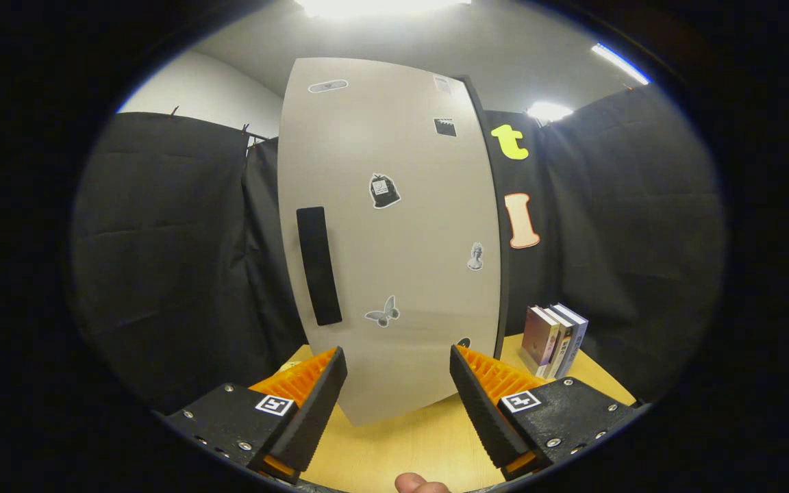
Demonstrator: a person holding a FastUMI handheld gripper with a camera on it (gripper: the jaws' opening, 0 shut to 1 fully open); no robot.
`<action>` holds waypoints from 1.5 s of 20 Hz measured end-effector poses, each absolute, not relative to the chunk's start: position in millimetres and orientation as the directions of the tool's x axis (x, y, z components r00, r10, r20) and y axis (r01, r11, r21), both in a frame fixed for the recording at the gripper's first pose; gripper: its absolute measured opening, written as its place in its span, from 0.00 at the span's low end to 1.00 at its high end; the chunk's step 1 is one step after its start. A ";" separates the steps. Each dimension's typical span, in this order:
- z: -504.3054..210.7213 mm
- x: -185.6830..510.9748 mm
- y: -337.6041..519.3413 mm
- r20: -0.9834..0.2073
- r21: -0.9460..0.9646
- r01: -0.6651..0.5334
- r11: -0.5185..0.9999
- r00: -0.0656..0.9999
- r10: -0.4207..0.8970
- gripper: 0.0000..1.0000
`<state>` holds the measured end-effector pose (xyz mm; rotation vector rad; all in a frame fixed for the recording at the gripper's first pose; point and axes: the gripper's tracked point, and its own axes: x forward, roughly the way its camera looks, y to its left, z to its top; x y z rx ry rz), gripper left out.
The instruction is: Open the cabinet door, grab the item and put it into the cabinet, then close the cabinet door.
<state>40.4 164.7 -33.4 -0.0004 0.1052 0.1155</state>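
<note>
Gripper (398, 383) is facing the closed cabinet door (394, 226), fingers spread wide and gripping nothing, likely lining up on the black handle (318, 266) ahead-left; books (553, 340), probably the item, are standing beyond the right finger.

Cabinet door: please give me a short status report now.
Gripper open, holding nothing. Beige cabinet door with black vertical handle shut, just ahead of fingers. Upright books beside cabinet on wooden table; nothing in the way.
</note>
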 end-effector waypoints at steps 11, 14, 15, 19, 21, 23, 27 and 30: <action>-35.0 48.7 174.2 -0.116 0.004 -0.084 0.996 0.990 0.084 0.94; -31.3 48.5 176.9 -0.101 -0.014 -0.077 0.997 0.992 0.075 0.94; -32.5 49.0 176.0 -0.102 -0.015 -0.074 0.997 0.992 0.072 0.94; -32.5 52.0 173.1 -0.104 0.013 -0.063 0.998 0.993 0.064 0.94; -31.7 54.6 170.3 -0.102 0.022 -0.055 0.998 0.993 0.057 0.94; -30.0 56.0 170.4 -0.097 0.028 -0.052 0.998 0.994 0.054 0.94; -28.7 57.0 170.7 -0.091 0.017 -0.048 0.999 0.995 0.049 0.94; -27.8 56.6 173.1 -0.090 0.010 -0.052 0.999 0.995 0.053 0.94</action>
